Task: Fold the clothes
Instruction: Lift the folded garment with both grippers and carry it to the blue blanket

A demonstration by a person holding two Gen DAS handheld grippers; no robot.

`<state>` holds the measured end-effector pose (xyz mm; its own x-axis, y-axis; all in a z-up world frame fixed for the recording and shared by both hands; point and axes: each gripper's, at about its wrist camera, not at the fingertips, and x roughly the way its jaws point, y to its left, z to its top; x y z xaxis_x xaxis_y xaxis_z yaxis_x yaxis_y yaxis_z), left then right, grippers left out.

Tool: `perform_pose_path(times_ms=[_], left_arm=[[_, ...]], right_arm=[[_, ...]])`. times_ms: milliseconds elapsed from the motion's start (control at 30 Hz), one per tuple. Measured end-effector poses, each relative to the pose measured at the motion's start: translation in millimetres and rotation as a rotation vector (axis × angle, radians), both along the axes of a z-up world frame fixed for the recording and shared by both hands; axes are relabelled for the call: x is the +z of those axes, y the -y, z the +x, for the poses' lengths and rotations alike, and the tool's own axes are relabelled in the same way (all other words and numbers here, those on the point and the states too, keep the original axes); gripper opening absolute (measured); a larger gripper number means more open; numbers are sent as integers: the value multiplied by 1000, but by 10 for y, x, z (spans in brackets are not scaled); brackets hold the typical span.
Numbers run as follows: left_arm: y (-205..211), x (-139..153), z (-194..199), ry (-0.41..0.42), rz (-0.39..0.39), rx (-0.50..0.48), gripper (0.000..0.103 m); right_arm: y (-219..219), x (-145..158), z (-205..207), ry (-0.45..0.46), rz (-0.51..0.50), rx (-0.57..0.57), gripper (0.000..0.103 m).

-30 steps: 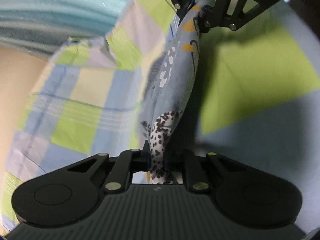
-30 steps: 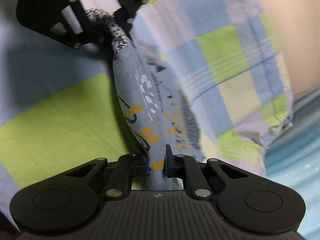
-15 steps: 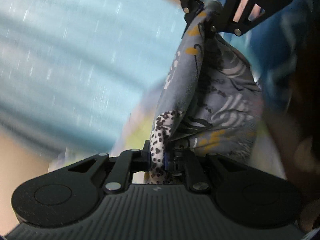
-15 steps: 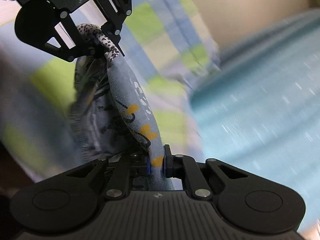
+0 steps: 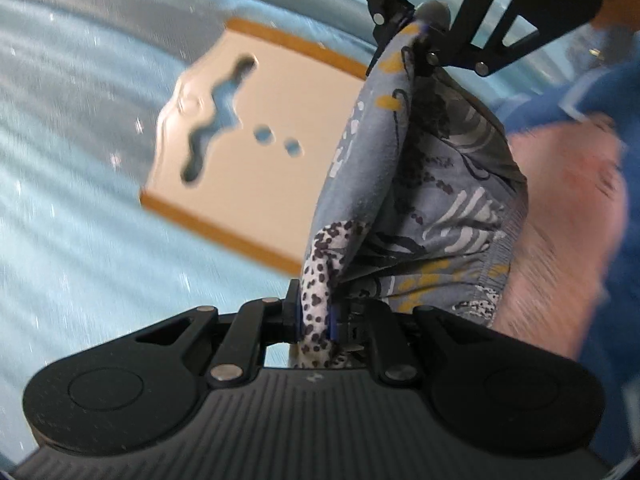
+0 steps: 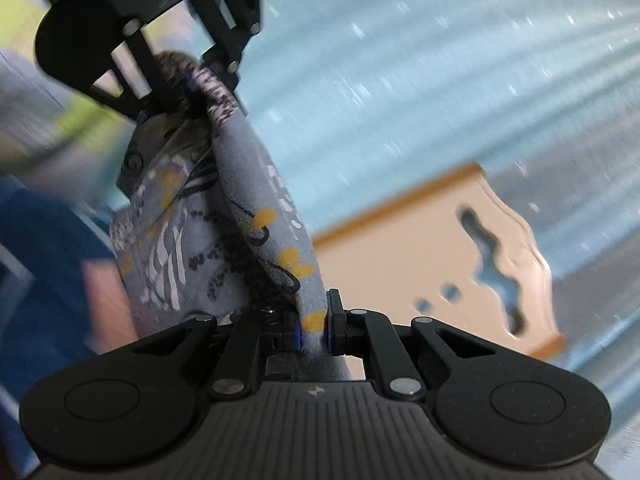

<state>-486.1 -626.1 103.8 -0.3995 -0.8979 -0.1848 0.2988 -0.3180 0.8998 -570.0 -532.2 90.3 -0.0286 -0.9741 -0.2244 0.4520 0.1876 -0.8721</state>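
Both grippers (image 5: pixel 316 320) (image 6: pixel 312 326) clamp the garment (image 5: pixel 360 168), stretched between them.

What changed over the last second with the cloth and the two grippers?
Both grippers swung up off the checked bedsheet: behind them now is a teal curtain and a beige panel with cut-outs. The patterned garment came up with them and now hangs loose below its stretched edge. Unchanged: the left gripper and right gripper stay clamped on that edge, facing each other.

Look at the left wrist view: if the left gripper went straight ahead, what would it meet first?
Probably the right gripper, facing it along the stretched patterned garment that both hold; depth is unclear.
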Motion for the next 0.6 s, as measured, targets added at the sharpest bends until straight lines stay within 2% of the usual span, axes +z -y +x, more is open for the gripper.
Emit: perform_pose_path(times_ms=[67,133,233,300,333,433,467,533,600], left_arm=[[73,-145,-243,-9,-17,-11,11],[123,-487,-356,20,0,-26,11],[72,-1218,-438,128,102,-47,12],[38,-1707,-492,200,171,-60,13],[13,-1834,-477,213,178,-67,13],[6,-1866,-406,157,175,-44,17],[17,-1827,-389,137,187,-37,18],[35,-1768,-312,115,184,-32,34],[62,-1749,-269,118,164,-31,34]], right_arm=[[149,-1,-266,-24,-57,-46,8],[231,-84,-450,-6,-80,-69,9],[317,-570,-597,25,-5,-85,9],[323,-1081,-640,0,109,-72,9],[321,-1351,-657,-17,171,-63,7],[237,-1702,-676,-31,224,-43,11],[217,-1721,-694,-29,222,-46,14],[184,-1694,-739,-19,208,-58,25],[151,-1662,-752,-13,198,-67,28]])
